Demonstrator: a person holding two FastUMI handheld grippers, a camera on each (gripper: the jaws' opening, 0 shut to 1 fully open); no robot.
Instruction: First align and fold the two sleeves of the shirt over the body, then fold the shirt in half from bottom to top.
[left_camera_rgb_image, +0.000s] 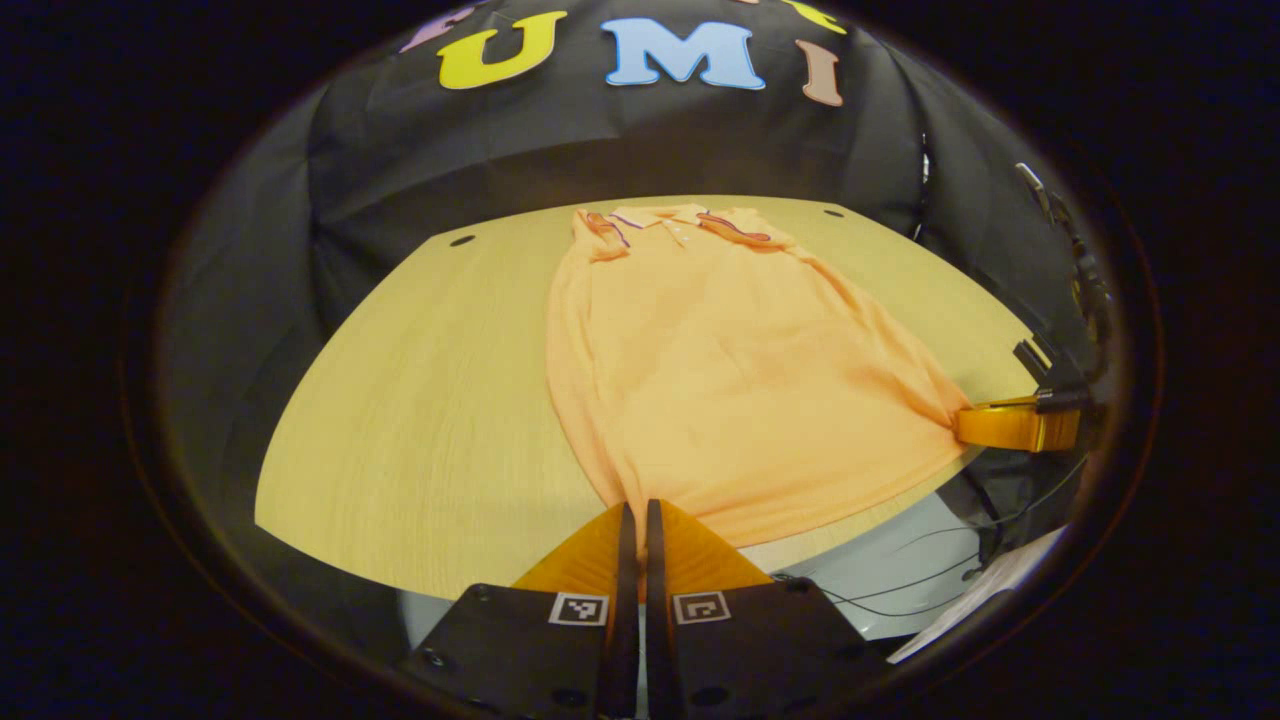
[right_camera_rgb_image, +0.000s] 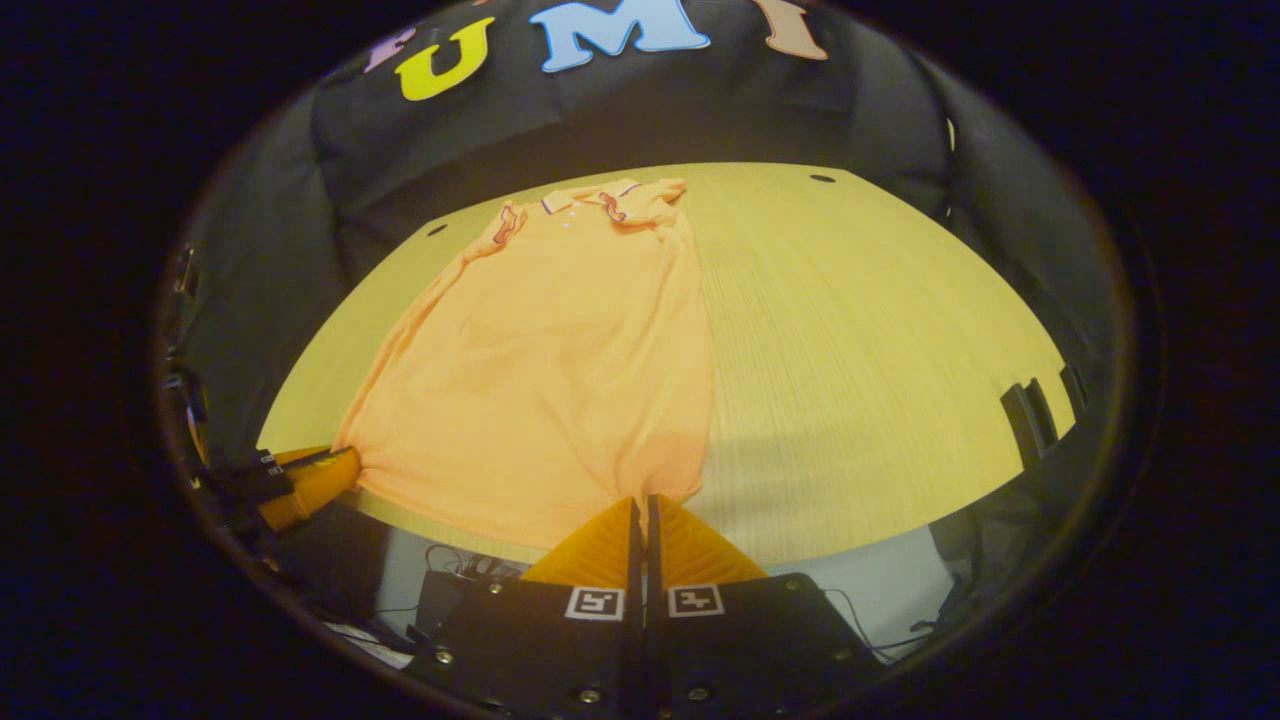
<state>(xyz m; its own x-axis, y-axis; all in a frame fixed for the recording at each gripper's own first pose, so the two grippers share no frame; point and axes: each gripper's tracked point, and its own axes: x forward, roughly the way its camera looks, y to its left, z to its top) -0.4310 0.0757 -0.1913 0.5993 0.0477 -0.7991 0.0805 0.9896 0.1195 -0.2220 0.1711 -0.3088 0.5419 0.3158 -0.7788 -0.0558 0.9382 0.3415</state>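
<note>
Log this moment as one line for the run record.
stage: sleeves folded in | left gripper: shut on shirt hem corner | right gripper: shut on other hem corner | shirt: flat on table

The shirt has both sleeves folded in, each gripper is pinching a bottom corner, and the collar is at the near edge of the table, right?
Not quite. The shirt's collar lies at the table's far edge, as the left gripper view shows. The left gripper and right gripper pinch the near bottom corners.
</note>
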